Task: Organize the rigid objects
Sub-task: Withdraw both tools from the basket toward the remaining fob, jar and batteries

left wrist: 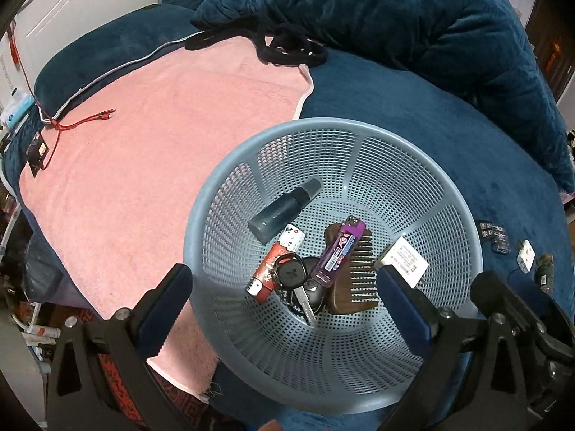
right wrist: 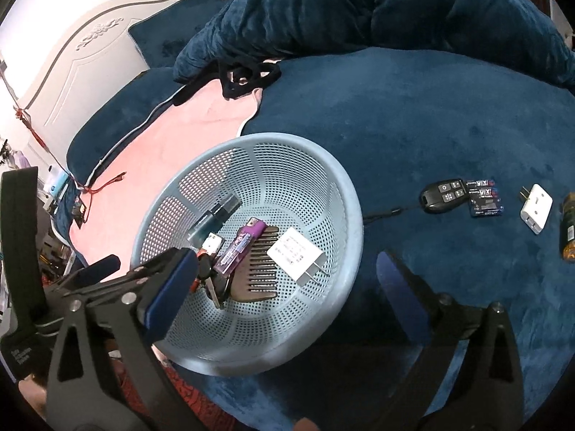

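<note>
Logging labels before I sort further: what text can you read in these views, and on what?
"AG" on the purple lighter.
"ViX" on the battery pack.
Charger label: too small to read.
Red lighter print: unreadable.
Strap lettering: blurred.

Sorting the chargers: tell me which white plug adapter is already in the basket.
The white adapter lying inside the blue basket, beside the wooden comb. The other white adapter lies out on the blue bedspread.
</note>
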